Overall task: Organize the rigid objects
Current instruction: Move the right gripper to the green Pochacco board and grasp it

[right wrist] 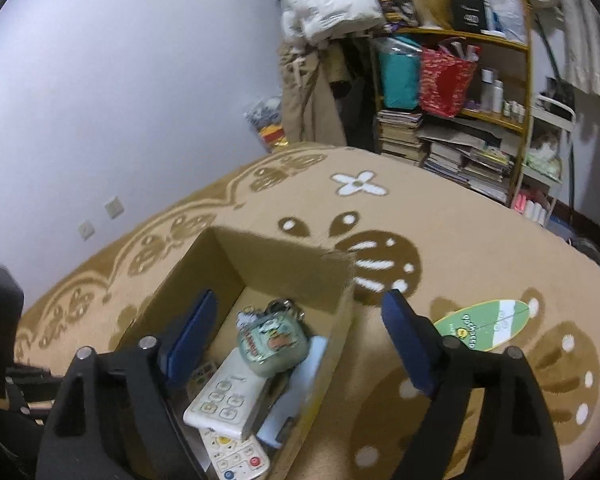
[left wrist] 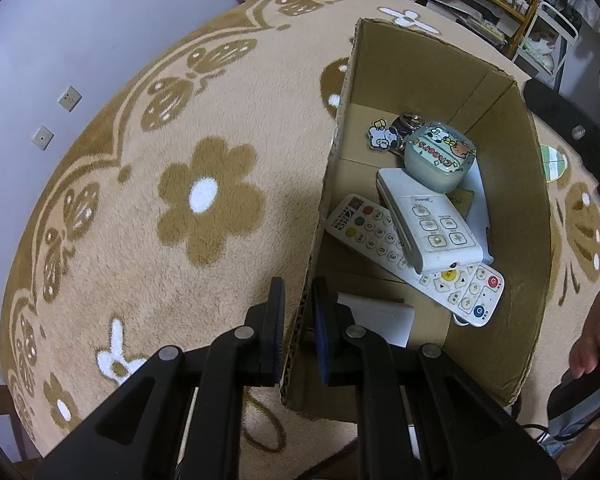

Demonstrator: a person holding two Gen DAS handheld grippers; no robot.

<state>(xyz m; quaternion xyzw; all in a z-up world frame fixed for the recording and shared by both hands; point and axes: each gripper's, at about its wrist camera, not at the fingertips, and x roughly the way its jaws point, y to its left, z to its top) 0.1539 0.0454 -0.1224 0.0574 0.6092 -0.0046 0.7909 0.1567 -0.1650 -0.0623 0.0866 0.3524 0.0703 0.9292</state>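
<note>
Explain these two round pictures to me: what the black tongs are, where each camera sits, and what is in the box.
A person holds a hand-held gripper in each hand, each with its own camera looking along its fingers. In the left view, the left hand-held gripper is clamped on the cardboard box's wall. In the right view, the right hand-held gripper is open and holds nothing. In the box lie two remote controls, a small green case and a keychain. A green skateboard-shaped item lies on the flowered rug.

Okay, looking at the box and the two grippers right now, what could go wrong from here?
1. The left gripper pinches one thin wall of the cardboard box; a tug might tip it.
2. The green case sits atop the stacked remotes and may slide.
3. The open right gripper straddles a wall and could snag it.
</note>
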